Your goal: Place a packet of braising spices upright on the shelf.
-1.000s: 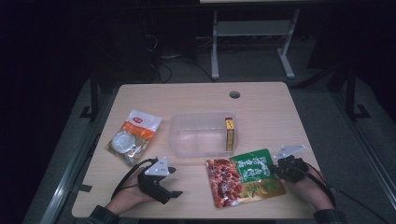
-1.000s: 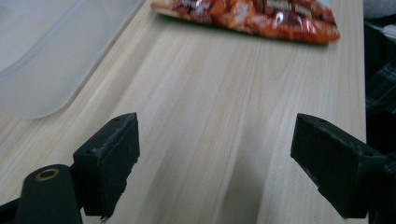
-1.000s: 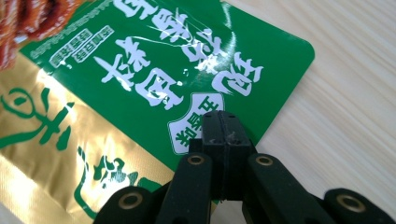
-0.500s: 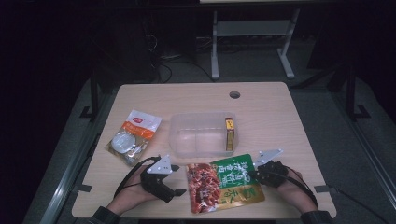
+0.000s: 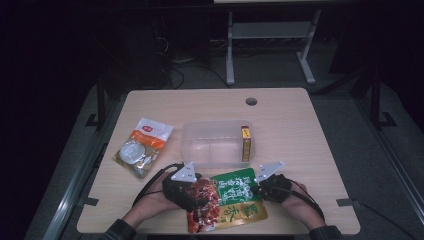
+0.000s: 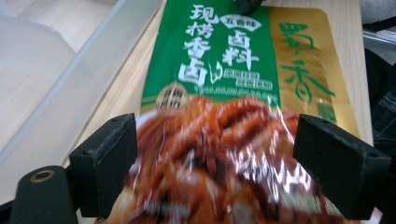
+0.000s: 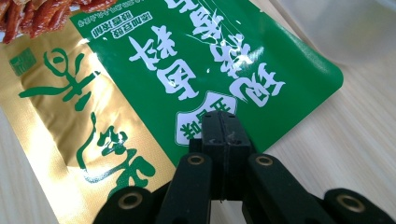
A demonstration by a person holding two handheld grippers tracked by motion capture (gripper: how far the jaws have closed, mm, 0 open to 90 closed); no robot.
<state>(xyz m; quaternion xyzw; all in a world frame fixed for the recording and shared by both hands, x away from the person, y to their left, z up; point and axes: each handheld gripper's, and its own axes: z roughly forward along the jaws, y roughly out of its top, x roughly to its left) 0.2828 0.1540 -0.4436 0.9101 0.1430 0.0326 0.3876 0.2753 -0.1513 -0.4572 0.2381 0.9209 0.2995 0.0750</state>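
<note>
A snack packet point(image 5: 227, 197), green and gold with a red picture end, lies flat near the table's front edge. My left gripper point(image 5: 201, 196) is open. Its jaws straddle the red end point(image 6: 224, 93) of the packet without touching it, and one pad point(image 6: 109, 158) stands just off that end's side. My right gripper point(image 5: 254, 189) is shut, with its closed tips point(image 7: 219, 122) resting on top of the packet's green end point(image 7: 154, 60). Nothing is pinched between its jaws.
A clear plastic container point(image 5: 215, 142) stands just behind the packet, with a yellow box point(image 5: 245, 142) upright at its right end. A white and orange pouch point(image 5: 142, 145) lies at the left. A cable hole point(image 5: 251, 101) is at the back of the table.
My right gripper has slid left and the packet has moved left with it. The packet's red end now lies between the left gripper's open jaws. The left hand has edged towards it.
</note>
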